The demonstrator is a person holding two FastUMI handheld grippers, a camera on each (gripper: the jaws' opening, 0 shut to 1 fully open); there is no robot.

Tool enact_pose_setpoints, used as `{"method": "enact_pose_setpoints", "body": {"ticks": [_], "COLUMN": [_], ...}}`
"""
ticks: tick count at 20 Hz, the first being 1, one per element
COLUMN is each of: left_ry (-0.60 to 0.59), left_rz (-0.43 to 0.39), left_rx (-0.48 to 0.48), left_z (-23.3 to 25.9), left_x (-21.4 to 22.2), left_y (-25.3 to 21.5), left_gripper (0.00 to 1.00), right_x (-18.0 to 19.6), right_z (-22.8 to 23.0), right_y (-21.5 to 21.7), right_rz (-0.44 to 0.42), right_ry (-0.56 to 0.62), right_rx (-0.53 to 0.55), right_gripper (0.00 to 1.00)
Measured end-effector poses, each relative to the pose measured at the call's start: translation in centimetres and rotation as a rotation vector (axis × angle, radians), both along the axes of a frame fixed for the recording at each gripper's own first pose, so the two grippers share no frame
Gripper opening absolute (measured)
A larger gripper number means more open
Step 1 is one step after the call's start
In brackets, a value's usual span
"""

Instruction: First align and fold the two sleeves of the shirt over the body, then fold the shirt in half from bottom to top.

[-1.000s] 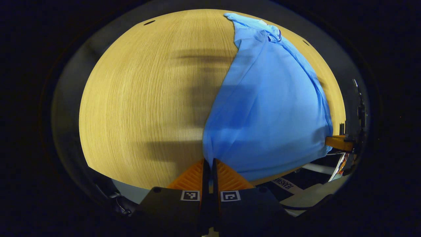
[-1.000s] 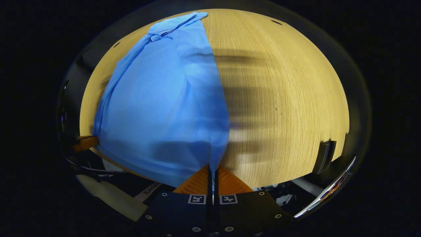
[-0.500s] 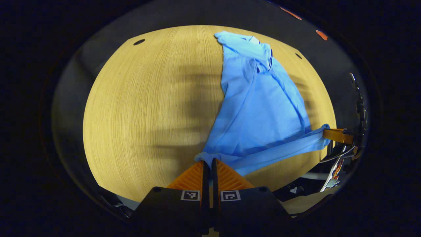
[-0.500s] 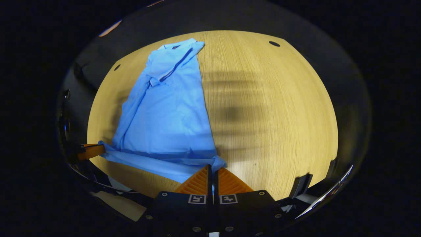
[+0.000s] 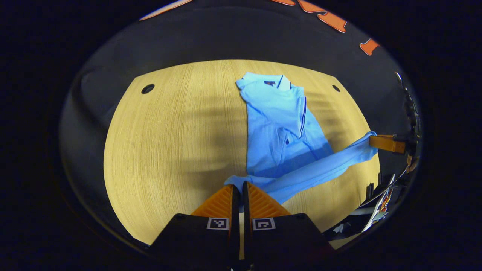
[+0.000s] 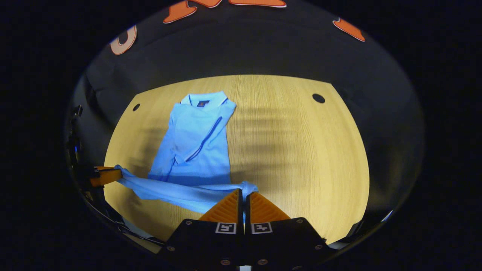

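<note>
**Hem lifted by both corners for the bottom-to-top fold**

The blue shirt [image 5: 280, 128] lies collar-far on the wooden table [image 5: 169, 143], sleeves already folded in. The left gripper [image 5: 238, 187] and right gripper [image 6: 244, 192] each pinch a bottom corner, fingers closed on the cloth, so the hem [image 6: 177, 190] hangs taut between them, apparently ready to carry evenly toward the collar [image 6: 203, 101].

No legible text; shirt [image 6: 197, 143] neck label [image 6: 203, 102] too small to read.
</note>
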State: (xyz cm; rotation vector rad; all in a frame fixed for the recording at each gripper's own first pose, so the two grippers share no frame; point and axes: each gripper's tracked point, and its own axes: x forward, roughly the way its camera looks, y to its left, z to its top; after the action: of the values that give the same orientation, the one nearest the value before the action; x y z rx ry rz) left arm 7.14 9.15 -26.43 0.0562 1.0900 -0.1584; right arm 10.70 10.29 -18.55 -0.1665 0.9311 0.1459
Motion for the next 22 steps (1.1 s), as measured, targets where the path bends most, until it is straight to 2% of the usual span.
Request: {"method": "enact_pose_setpoints", "body": {"ticks": [4, 9, 16, 19, 22], "left_ry": [-0.052, -0.092, -0.095, -0.102, -0.106], "left_rz": [-0.009, 0.004, -0.017, -0.012, 0.010], "left_rx": [0.007, 0.020, 0.105, 0.141, 0.155], "left_z": [2.5, 3.4, -0.1, -1.7, -3.5], "left_x": [5.1, 12.3, 20.3, 22.4, 23.5], "left_y": [0.4, 0.9, 1.2, 1.4, 1.6], "left_gripper": [0.09, 0.09, 0.09, 0.08, 0.09], "right_x": [4.5, 9.9, 17.6, 20.1, 20.7], "right_z": [2.1, 1.6, -1.4, -3.1, -4.7], "right_y": [1.2, 2.0, 2.5, 2.5, 2.6], "right_rz": [0.013, 0.005, -0.030, -0.047, -0.043], "right_ry": [-0.045, -0.047, -0.030, -0.048, -0.043], "right_rx": [0.008, 0.003, -0.003, 0.006, -0.018], "right_gripper": [0.00, 0.00, 0.00, 0.00, 0.01]}}
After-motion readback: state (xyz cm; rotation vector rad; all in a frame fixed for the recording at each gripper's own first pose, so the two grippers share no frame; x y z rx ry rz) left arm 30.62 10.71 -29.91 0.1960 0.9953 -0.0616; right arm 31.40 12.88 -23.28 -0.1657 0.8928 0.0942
